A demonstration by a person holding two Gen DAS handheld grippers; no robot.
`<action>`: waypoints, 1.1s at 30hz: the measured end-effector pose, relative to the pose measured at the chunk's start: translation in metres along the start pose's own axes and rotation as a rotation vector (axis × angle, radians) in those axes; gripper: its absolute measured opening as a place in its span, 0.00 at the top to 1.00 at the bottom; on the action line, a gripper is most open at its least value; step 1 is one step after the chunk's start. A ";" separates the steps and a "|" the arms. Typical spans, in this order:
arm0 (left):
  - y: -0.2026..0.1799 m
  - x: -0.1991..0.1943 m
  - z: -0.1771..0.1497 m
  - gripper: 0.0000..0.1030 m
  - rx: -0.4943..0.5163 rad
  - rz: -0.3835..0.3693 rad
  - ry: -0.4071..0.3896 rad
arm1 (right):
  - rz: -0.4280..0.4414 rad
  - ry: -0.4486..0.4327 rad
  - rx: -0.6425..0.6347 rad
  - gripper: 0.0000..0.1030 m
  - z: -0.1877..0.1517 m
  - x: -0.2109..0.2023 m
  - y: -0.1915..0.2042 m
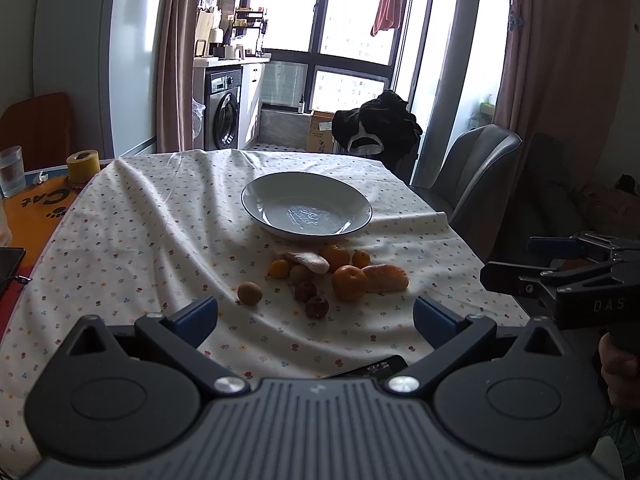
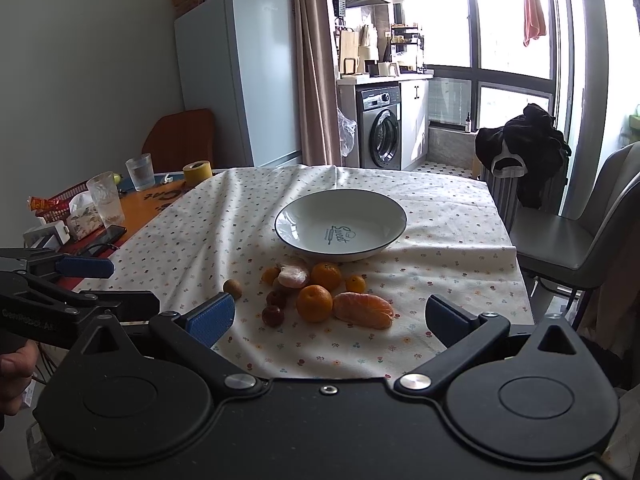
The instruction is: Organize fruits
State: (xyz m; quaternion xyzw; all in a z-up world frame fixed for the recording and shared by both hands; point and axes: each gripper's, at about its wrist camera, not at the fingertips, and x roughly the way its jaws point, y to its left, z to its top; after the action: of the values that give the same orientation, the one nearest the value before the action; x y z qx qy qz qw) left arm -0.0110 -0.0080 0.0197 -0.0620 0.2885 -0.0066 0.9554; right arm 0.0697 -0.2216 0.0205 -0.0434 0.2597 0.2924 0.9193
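A white bowl (image 1: 306, 208) (image 2: 340, 225) with a dark rim sits empty on the floral tablecloth. Just in front of it lies a cluster of fruit: whole mandarins (image 1: 349, 282) (image 2: 314, 303), a peeled mandarin (image 1: 386, 278) (image 2: 363, 310), a pale peeled piece (image 1: 306, 261) (image 2: 294, 276), a brown kiwi (image 1: 249, 293) (image 2: 232, 288) and two small dark red fruits (image 1: 317, 306) (image 2: 273, 315). My left gripper (image 1: 316, 318) hovers open near the table's front edge, short of the fruit. My right gripper (image 2: 330, 318) is open too, at the front right, nothing between its fingers.
At the table's left stand a yellow tape roll (image 1: 83, 165) (image 2: 197, 172), glasses of water (image 2: 140, 172), a tissue pack and a phone (image 2: 107, 235). Another phone (image 1: 370, 368) lies at the front edge. A grey chair (image 1: 476, 176) stands on the right, dark clothes over another chair behind.
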 end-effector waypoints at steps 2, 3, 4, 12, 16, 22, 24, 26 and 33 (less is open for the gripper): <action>0.000 0.000 0.000 0.00 -0.001 -0.002 0.000 | 0.002 -0.004 -0.003 0.00 0.000 -0.001 0.000; 0.000 0.000 0.000 0.00 -0.002 -0.003 0.001 | 0.001 -0.004 -0.002 0.00 -0.001 0.000 0.000; 0.000 0.000 0.000 0.00 -0.002 -0.002 0.002 | 0.001 -0.003 -0.002 0.00 -0.001 0.000 -0.001; 0.003 0.003 -0.004 0.00 -0.003 -0.001 0.007 | 0.000 0.007 0.002 0.00 -0.003 0.006 -0.005; 0.007 0.009 -0.007 0.00 -0.006 0.001 0.020 | 0.003 0.022 0.011 0.00 -0.008 0.013 -0.010; 0.015 0.019 -0.009 0.00 -0.018 0.003 0.010 | 0.022 0.034 0.008 0.00 -0.017 0.022 -0.017; 0.018 0.025 -0.010 0.00 -0.031 0.014 0.014 | 0.028 0.037 0.020 0.00 -0.019 0.027 -0.022; 0.021 0.033 -0.009 0.00 -0.041 0.020 0.020 | 0.035 0.042 0.036 0.00 -0.020 0.032 -0.026; 0.028 0.057 -0.010 0.01 -0.072 0.005 0.035 | 0.051 0.067 0.066 0.00 -0.026 0.051 -0.038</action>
State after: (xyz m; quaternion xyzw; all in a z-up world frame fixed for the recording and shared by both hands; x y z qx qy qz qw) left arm 0.0302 0.0159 -0.0229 -0.0955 0.3055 0.0049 0.9474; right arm 0.1146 -0.2325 -0.0307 -0.0163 0.3008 0.3056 0.9033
